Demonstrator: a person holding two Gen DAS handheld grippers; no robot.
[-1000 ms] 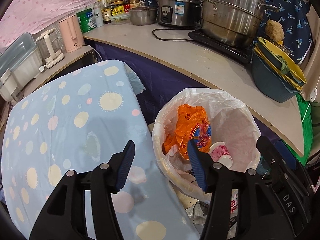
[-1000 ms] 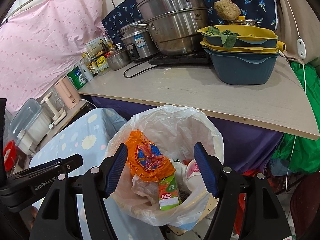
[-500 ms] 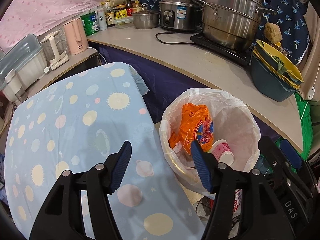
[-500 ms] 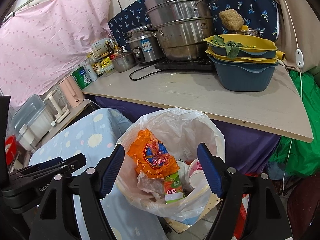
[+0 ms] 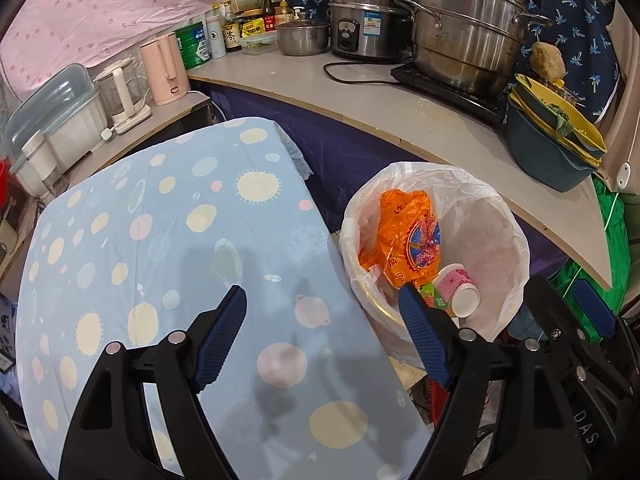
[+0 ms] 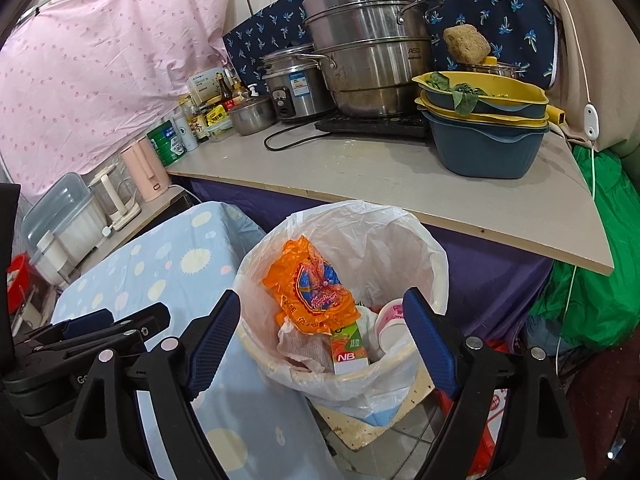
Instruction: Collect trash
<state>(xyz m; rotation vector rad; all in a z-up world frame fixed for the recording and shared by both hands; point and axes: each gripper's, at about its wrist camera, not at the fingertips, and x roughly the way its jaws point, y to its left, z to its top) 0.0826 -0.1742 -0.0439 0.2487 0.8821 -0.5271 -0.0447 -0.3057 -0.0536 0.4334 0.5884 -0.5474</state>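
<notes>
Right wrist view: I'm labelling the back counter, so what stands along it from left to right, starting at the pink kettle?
Pink kettle → green tin → small steel pot → rice cooker → big steel steamer → stacked yellow and blue basins.

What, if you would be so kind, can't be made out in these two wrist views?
- Bottom of the white-lined trash bin: both views, buried under the orange snack wrapper and pink paper cup.
- Small labels on the countertop bottles: too small.
- Floor beside the bin: left view, blocked by the right gripper.
</notes>
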